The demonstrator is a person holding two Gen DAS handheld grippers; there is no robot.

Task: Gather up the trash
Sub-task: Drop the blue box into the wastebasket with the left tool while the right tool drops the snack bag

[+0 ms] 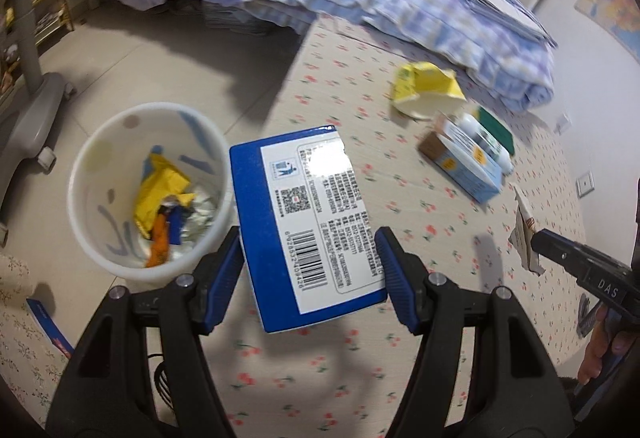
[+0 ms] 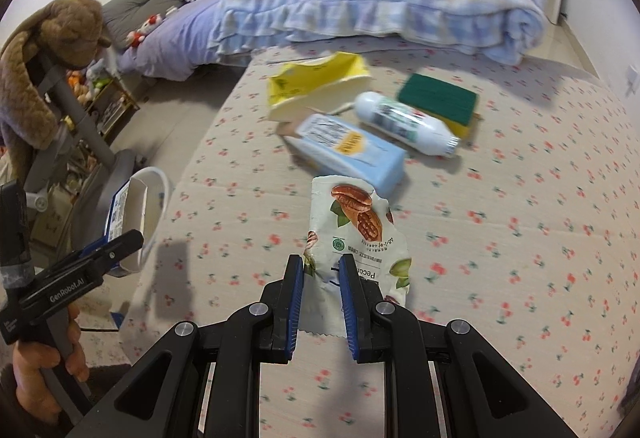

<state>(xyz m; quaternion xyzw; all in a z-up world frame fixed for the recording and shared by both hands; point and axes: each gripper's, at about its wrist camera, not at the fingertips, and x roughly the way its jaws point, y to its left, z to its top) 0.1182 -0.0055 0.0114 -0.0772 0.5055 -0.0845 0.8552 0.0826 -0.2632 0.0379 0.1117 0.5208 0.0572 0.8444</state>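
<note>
Bedroom, cherry-print bed (image 2: 500, 198) | left gripper (image 1: 310, 258) clamped blue box (image 1: 304, 214) beside white bin (image 1: 100, 238) | right gripper (image 2: 322, 280) pinched pecan wrapper (image 2: 356, 234) above bed | risk: box too wide, might catch bin's rim and fall outside.

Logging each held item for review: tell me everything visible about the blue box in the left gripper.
The blue box is a flat, glossy carton, dark blue with a white label panel carrying small print, a QR code and a barcode. It looks intact and closed. The left gripper holds it by its long edges, its blue fingers pressing both sides, tilted above the bed edge beside the white bin.
</note>
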